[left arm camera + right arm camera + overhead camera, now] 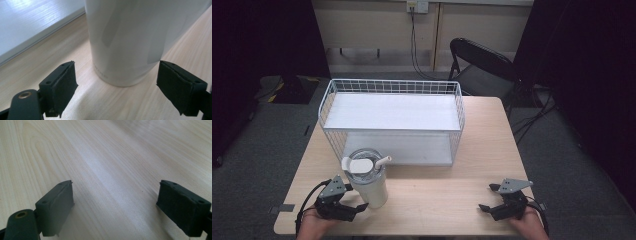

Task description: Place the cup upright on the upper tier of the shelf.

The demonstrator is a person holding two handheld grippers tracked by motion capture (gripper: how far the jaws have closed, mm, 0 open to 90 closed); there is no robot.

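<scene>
- From the high view, a white tumbler (370,182) stands upright on the light wooden surface (437,192), its long axis vertical, near the front left and just in front of a white wire shelf rack (392,120).
- That view shows the tumbler's top: a clear lid (363,162) with a white straw (382,161) leaning toward the right.
- The left gripper view shows the tumbler's lower white wall and base (123,50) resting on the wood, and the pale edge of the rack's lower shelf (37,27) at upper left.
- The left tool (347,204) sits just left of the tumbler in the high view, held in a hand (312,222) at the bottom edge. Its jaws are spread wide; in its own view (116,87) they stand either side of the tumbler's base, short of it and not touching.
- The right tool (492,199) is well apart from the tumbler, near the front right of the surface, with a hand (527,225) behind it. Its jaws are likewise wide apart.
- The right gripper view (115,207) shows bare wood grain between its two jaws, with nothing held.
- Beyond the surface, the high view shows a dark folding chair (484,62) on grey floor.
</scene>
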